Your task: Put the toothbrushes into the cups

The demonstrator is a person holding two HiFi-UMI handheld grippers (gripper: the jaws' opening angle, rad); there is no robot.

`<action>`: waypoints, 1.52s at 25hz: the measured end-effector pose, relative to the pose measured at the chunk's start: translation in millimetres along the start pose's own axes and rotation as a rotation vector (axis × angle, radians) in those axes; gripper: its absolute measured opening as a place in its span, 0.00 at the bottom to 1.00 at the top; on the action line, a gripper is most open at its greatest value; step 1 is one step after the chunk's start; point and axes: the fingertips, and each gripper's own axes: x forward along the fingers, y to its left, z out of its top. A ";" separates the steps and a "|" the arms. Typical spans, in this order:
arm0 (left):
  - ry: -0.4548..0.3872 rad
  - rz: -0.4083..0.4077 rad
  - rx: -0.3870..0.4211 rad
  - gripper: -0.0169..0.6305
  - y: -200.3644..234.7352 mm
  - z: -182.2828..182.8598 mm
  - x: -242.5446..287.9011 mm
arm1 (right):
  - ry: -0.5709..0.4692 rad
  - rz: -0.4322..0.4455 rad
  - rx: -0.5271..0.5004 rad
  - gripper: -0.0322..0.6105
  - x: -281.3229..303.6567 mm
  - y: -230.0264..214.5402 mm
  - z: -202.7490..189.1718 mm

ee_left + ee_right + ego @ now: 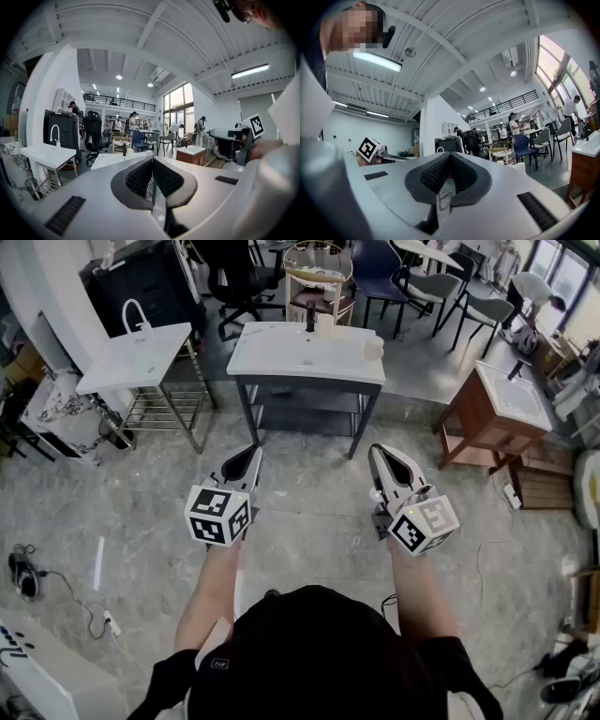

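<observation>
Both grippers are held side by side over the grey floor, a step short of a white sink counter on a dark frame. My left gripper is shut, its ribbed pads meeting with nothing between them. My right gripper is also shut and empty. On the counter stand a black faucet and two pale cups, one beside the faucet and the other at the right edge. I cannot make out any toothbrush from here. The left gripper view shows the counter straight ahead.
A second white sink on a wire stand is at the left, and a wooden vanity at the right. Office chairs and a round wire rack stand behind the counter. Cables lie on the floor at left.
</observation>
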 end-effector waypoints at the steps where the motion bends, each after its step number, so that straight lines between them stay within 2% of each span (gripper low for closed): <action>1: 0.000 0.001 -0.003 0.05 -2.1 -0.7 0.1 | 0.000 0.002 -0.001 0.09 -1.7 -0.2 1.4; 13: 0.015 0.020 -0.041 0.05 -29.7 -7.3 7.6 | 0.010 0.020 0.048 0.09 -33.1 -21.7 3.1; 17: 0.015 0.028 -0.052 0.05 -54.2 -10.4 22.7 | -0.002 0.026 0.068 0.09 -61.6 -40.0 2.3; 22: 0.021 0.012 -0.010 0.05 -98.0 -13.3 38.4 | -0.007 0.018 0.102 0.09 -101.4 -63.7 0.7; 26: 0.035 -0.003 -0.013 0.05 -118.8 -16.0 50.2 | -0.014 0.002 0.127 0.09 -119.4 -85.3 3.9; 30: 0.039 -0.031 -0.008 0.05 -124.9 -17.4 62.6 | -0.014 0.014 0.128 0.09 -114.3 -93.0 3.3; 33: 0.028 -0.075 0.003 0.05 -124.3 -18.7 78.1 | 0.033 0.032 0.159 0.09 -97.8 -100.1 -15.4; 38: 0.023 -0.093 -0.031 0.05 -86.8 -22.3 121.7 | 0.078 0.040 0.170 0.09 -47.9 -117.7 -32.1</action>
